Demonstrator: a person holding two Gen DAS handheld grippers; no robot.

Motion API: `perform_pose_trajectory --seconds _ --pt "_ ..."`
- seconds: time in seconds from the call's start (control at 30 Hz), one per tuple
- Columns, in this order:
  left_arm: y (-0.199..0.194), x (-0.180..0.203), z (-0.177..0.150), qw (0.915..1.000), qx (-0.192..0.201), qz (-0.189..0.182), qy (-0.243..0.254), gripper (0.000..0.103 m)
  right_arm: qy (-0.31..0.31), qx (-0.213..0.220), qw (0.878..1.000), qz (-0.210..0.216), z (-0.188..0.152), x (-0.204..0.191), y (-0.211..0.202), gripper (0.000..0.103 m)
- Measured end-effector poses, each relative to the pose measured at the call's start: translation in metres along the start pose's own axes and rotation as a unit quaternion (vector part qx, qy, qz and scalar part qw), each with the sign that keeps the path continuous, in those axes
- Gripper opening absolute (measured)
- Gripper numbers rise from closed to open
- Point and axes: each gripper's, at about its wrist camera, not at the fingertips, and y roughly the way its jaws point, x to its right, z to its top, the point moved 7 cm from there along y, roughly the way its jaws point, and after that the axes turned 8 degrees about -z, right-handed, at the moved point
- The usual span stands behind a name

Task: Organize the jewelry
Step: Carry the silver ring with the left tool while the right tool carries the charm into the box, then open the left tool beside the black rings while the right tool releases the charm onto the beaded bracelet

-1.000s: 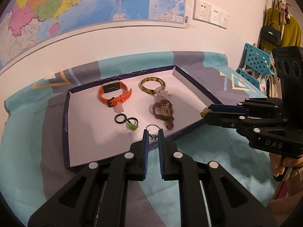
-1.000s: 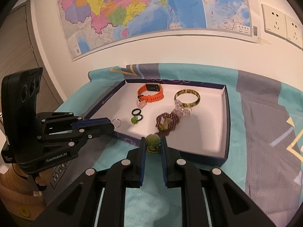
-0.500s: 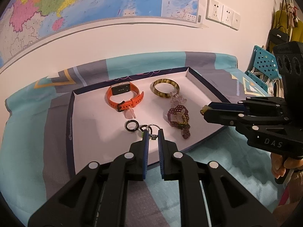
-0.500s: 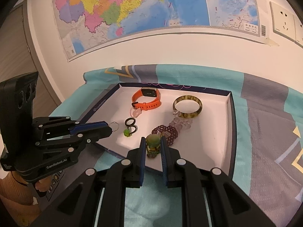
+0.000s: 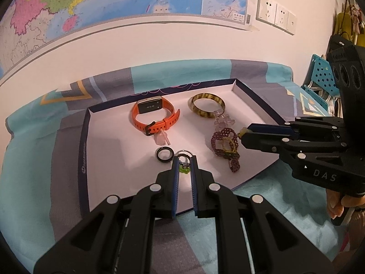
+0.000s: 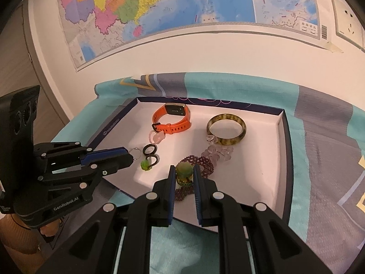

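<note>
- We are gripping a silver ring (image 5: pixel 183 156) in the left gripper (image 5: pixel 184 162), now carried in over the tray (image 5: pixel 84 150).
- The right gripper (image 6: pixel 185 174) is pinching a green charm (image 6: pixel 184 170); both pieces look ready for placing.

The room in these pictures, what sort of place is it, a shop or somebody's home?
Most likely a home, perhaps a bedroom. A big colored wall map hangs above a patterned blanket on which the jewelry tray sits, and bags hang on the wall by a blue folding chair.
</note>
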Motion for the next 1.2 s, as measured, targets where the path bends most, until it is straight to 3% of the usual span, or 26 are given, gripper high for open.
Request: perform_pose_trajectory --seconds 1.07,1.2 --pt "0.019 -0.013 -0.001 0.9997 -0.015 0.013 -0.015 0.01 0.003 -0.018 1.0 -0.011 -0.001 0.001 0.019 0.014" --pt "0.02 -0.014 -0.002 0.9996 -0.016 0.019 -0.017 0.017 0.003 -0.022 1.0 -0.017 -0.003 0.002 0.021 0.015"
